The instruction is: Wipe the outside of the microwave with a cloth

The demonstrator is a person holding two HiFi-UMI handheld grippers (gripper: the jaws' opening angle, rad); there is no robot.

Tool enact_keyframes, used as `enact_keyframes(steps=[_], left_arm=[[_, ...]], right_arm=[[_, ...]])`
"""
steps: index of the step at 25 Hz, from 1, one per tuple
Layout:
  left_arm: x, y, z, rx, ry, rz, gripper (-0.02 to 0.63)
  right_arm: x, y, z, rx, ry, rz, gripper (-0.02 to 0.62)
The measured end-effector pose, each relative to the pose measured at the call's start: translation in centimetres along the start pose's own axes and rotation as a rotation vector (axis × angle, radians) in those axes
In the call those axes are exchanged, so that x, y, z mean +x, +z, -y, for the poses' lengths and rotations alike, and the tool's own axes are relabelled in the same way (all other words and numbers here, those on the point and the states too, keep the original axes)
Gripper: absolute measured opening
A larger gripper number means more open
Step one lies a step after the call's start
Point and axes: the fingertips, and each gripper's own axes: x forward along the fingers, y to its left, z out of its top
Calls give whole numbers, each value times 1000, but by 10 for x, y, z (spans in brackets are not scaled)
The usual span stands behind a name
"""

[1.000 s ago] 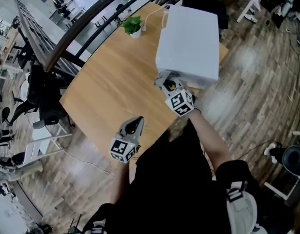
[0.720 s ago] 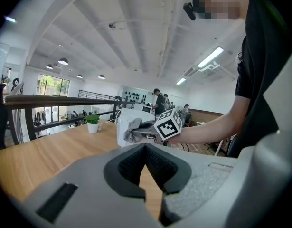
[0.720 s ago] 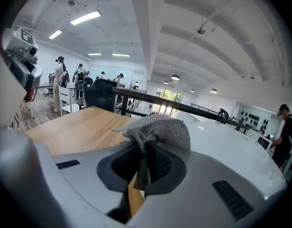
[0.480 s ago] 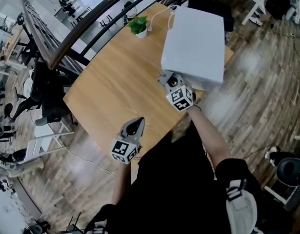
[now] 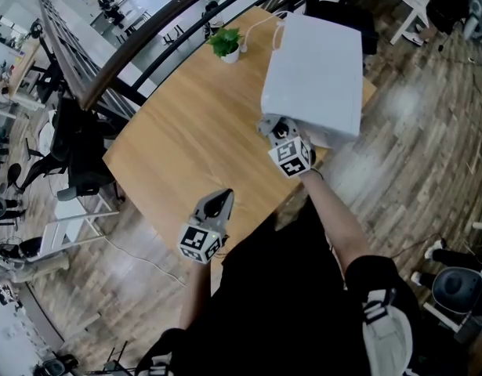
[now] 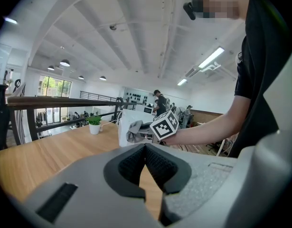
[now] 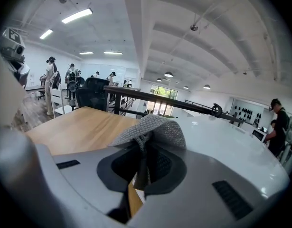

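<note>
At the microwave (image 5: 315,61), only its own view shows right gripper (image 7: 145,161) pinching cloth (image 7: 154,128); left gripper (image 6: 146,156) clenched.

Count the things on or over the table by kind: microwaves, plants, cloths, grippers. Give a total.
Microwave: 1
Plant: 1
Cloth: 1
Grippers: 2, left gripper and right gripper
Total: 5
</note>
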Motion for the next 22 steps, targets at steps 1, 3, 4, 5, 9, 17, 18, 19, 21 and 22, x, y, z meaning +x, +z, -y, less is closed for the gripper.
enact_keyframes(steps=[1,3,4,5,9,17,18,19,21,22], left_arm=[[0,0,0,2,0,1,0],[0,-1,0,2,2,1,0],[-1,-2,-1,1,3,0,0],[-1,-3,-1,-2,4,0,0],[-3,-3,-2,-6,8,-3,0],[-2,-1,0,4,4,3,0],[-2,-1,1,3,3,2,0],[-2,0,1,1,3,2,0],[-1,0,2,4,0,2,0],[0,0,2,5,-1,2,0]], right_arm=[[0,1,1,4,-1,3,17],[-1,2,2,5,-3,10,17],[-1,3,3,6,-5,12,17],[-1,2,3,7,-6,13,17],[-1,-1,5,9,-13,10,17],[-7,-3,10,1,-18,10,17],[-8,-3,11,1,-19,10,17],[-9,-5,12,0,-21,9,17],[-11,-7,13,-1,-23,4,17],[-12,-8,13,-1,-23,2,17]])
